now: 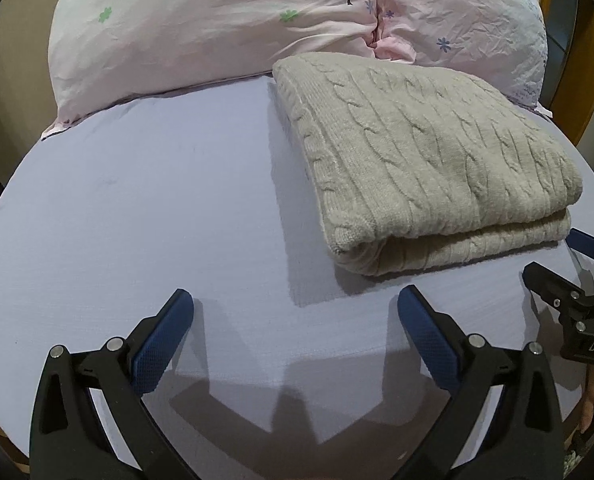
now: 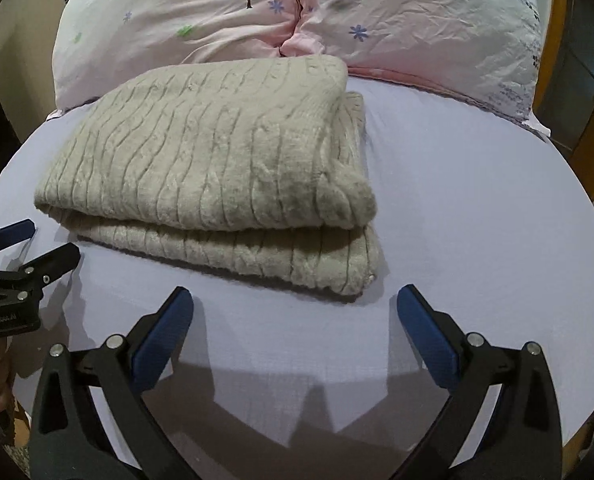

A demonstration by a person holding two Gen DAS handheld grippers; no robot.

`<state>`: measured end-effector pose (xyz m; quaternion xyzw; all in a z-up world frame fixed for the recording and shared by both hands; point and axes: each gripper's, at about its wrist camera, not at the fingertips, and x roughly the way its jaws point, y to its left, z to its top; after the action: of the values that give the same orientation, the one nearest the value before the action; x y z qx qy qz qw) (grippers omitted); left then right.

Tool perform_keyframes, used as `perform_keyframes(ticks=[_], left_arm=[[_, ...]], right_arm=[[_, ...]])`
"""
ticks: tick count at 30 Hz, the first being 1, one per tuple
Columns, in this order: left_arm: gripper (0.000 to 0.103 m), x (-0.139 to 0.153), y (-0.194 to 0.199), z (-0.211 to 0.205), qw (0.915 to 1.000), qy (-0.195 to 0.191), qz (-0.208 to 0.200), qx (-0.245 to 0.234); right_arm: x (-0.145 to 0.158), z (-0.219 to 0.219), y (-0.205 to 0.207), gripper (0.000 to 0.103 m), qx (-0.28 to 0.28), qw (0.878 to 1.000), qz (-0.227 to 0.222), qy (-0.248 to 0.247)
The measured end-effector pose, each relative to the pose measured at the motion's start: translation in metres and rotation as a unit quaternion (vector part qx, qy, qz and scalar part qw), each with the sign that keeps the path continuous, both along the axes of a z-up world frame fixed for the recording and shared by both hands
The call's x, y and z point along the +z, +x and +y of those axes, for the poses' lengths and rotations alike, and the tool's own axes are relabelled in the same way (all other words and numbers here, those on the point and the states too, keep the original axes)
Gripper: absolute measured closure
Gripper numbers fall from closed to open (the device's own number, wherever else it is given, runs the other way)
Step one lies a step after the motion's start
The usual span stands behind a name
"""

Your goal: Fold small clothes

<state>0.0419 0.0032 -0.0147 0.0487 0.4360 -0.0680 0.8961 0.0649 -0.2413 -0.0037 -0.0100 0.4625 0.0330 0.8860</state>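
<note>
A grey cable-knit sweater [image 1: 421,156] lies folded in a thick rectangle on the lilac bed sheet [image 1: 137,208]; it also shows in the right wrist view [image 2: 217,176]. My left gripper [image 1: 295,304] is open and empty, hovering over the sheet just in front of and left of the sweater. My right gripper [image 2: 295,304] is open and empty, in front of the sweater's near edge. The right gripper also shows at the right edge of the left wrist view [image 1: 557,264], and the left gripper at the left edge of the right wrist view [image 2: 37,240].
Two pink floral pillows [image 1: 225,28] [image 2: 429,24] lie at the head of the bed behind the sweater. A wooden bed frame [image 1: 593,80] runs along the right. The sheet's near edge drops off close below the grippers.
</note>
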Motion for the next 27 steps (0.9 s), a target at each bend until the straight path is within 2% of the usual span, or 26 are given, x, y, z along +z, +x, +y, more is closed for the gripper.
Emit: perform_keyframes(ticks=[27], left_arm=[[0.001, 0.0001, -0.0005, -0.0001, 1.0000, 0.000, 0.000, -0.002]], right_arm=[[-0.0007, 0.0028, -0.0035, 0.002, -0.002, 1.000, -0.003, 0.001]])
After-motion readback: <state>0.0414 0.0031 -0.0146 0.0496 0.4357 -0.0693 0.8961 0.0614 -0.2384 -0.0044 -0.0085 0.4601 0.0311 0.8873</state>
